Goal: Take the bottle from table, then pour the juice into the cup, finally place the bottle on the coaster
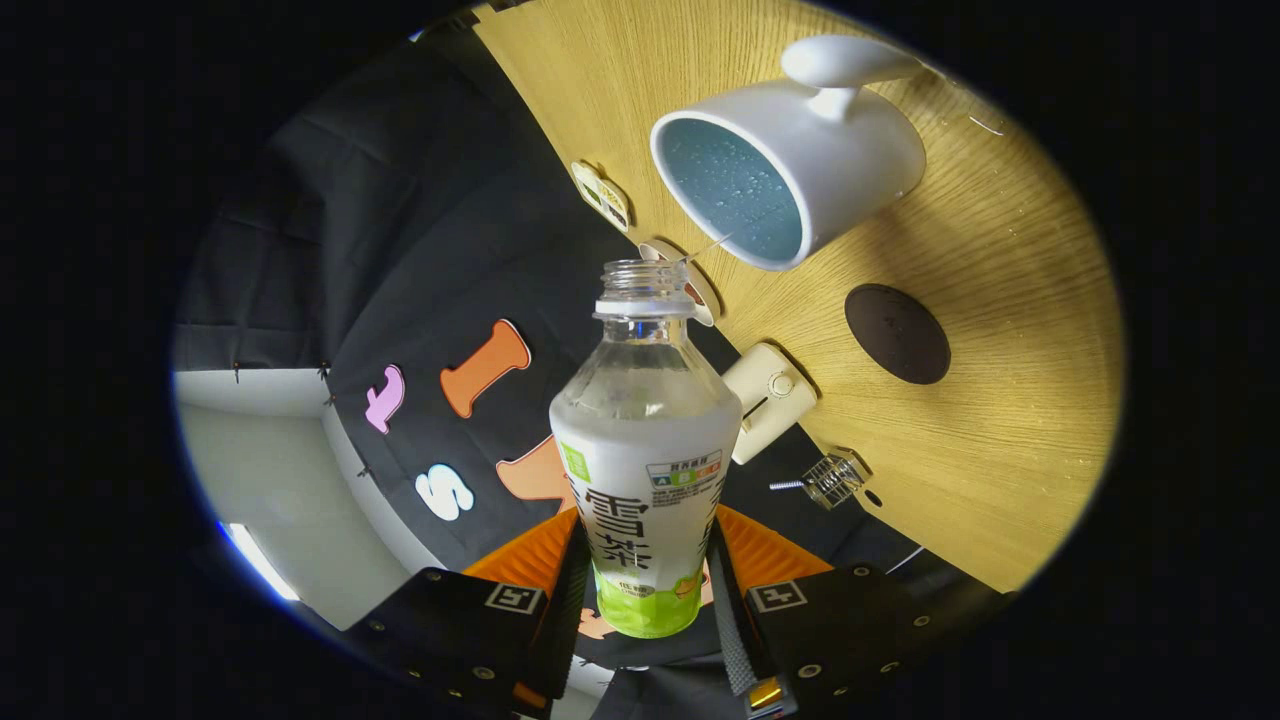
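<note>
Jaws grip bottle [645,450]; cup [790,160], coaster [897,333] beyond

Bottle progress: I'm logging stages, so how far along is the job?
Done: the bottle is off the table, clamped between both fingers, cap off. In hand: it is tilted with its mouth toward the cup; a thin stream seems to run to the cup, which holds liquid. Left: finish pouring, then set the bottle on the bare coaster.
</note>
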{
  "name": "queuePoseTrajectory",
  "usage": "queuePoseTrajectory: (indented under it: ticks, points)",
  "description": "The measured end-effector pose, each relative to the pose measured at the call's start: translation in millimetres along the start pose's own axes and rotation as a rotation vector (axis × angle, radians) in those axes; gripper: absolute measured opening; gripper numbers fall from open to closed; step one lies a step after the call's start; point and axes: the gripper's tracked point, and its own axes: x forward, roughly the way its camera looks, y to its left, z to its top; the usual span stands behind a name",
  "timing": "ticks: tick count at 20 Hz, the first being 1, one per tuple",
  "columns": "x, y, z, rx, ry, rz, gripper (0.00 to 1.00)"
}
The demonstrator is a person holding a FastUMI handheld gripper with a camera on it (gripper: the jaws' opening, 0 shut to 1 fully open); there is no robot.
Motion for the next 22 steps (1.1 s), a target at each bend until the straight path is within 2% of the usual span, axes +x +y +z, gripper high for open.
queuePoseTrajectory:
  ticks: [6,11,14,18,22]
  points:
    - [1.6,-0.5,-8.0,0.037,0.015,0.006,0.60]
    - [0.1,-0.3,-5.5,-0.011,0.008,0.020,0.60]
    - [-2.0,-11.3,1.7,-0.112,-0.004,-0.004,0.60]
    - [-4.5,-56.2,11.9,-0.324,0.003,-0.172,0.60]
    - [-5.1,-59.8,5.2,-0.509,0.016,-0.178,0.60]
